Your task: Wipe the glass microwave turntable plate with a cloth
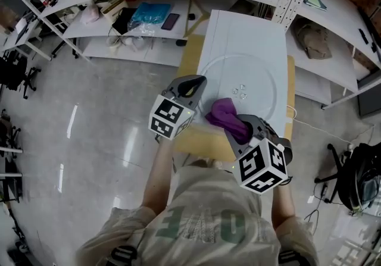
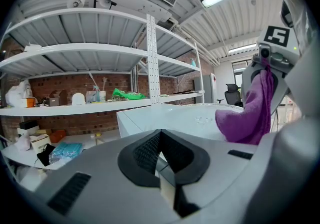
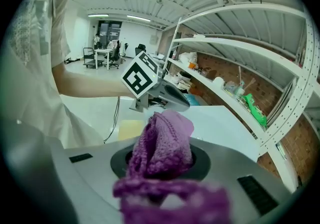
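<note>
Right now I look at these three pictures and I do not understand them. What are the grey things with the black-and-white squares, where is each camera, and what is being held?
There is no robot here. A person holds a hand tool, called a gripper, in each hand, and the cubes with squares are parts of those grippers. The head view comes from a camera on the person's head, looking down. The other two views come from cameras riding on each gripper. On the white surface lies a round glass plate. The right gripper is shut on a purple cloth, which reaches the plate's near edge. The left gripper is shut and empty.
</note>
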Demonstrator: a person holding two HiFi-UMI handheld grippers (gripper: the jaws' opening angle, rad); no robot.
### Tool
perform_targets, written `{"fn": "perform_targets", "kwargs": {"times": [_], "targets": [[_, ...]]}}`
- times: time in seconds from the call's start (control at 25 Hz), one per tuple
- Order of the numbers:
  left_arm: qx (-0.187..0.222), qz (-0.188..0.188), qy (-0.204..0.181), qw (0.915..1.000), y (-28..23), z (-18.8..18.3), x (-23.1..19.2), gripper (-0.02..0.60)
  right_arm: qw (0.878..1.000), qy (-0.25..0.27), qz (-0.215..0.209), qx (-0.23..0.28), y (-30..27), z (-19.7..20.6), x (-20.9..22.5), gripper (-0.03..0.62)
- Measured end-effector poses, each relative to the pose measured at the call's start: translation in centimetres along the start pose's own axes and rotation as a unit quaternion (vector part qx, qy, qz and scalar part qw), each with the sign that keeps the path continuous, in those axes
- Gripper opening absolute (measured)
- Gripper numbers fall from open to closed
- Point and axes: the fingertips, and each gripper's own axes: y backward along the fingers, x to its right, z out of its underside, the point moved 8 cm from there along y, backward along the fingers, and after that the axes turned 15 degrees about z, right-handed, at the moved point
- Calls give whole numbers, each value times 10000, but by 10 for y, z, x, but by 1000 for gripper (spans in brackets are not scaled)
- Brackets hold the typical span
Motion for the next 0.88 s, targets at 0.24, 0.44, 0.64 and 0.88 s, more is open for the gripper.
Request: {"fn": "perform_targets", "kwargs": {"times": [0.24, 0.44, 0.64, 0.88], "targets": [[111, 37, 52, 9999, 0, 0, -1, 2, 9999, 94, -119, 71, -31, -17, 9, 49], [169, 67, 97, 9998, -1, 0, 0, 2, 10000, 68, -4, 35, -52, -24, 24, 49], [188, 78, 93, 9998, 0, 1, 1, 2, 9998, 74, 183, -15, -68, -27, 40, 49], [280, 105, 216, 9993, 3, 0, 0, 2, 9992, -88, 392, -59, -81, -30, 53, 49]]}}
